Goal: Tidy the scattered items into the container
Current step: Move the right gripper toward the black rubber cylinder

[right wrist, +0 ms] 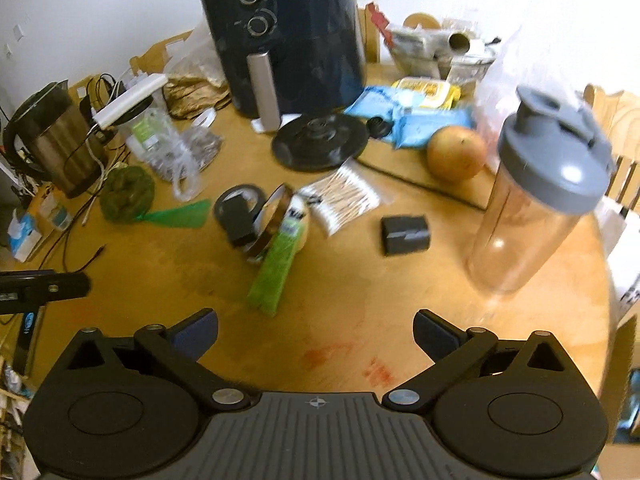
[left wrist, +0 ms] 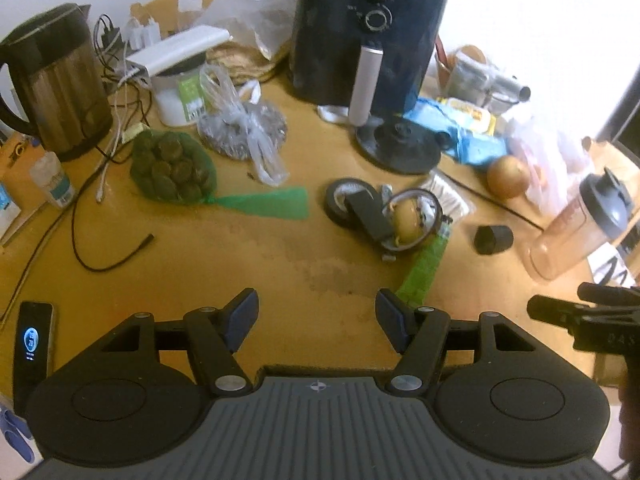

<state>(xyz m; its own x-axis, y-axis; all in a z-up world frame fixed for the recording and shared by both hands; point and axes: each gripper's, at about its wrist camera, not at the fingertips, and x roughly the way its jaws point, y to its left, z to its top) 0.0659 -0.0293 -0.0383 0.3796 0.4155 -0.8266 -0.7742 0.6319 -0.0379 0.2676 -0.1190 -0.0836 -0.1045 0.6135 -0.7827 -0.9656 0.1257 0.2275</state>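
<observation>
My left gripper (left wrist: 318,318) hangs open over bare wooden table (left wrist: 280,264), with nothing between its fingers. My right gripper (right wrist: 316,330) stands wide open above the table's front, also holding nothing. Ahead of both lies a small heap: a black tape roll (left wrist: 344,204) (right wrist: 236,204), an amber tape ring (left wrist: 412,220) (right wrist: 272,220) around a yellowish ball, and a green packet (left wrist: 426,268) (right wrist: 276,272). A small black box (left wrist: 493,240) (right wrist: 406,234) lies alone to the right. I cannot tell which thing is the container.
A clear shaker bottle (right wrist: 536,188) with a grey lid stands at the right. A round orange fruit (right wrist: 456,152), a swab bag (right wrist: 344,196), a kettle base (right wrist: 320,140), an air fryer (right wrist: 288,32), a kettle (left wrist: 56,80), a green net bag (left wrist: 172,168), cables and a phone (left wrist: 32,344) crowd the table.
</observation>
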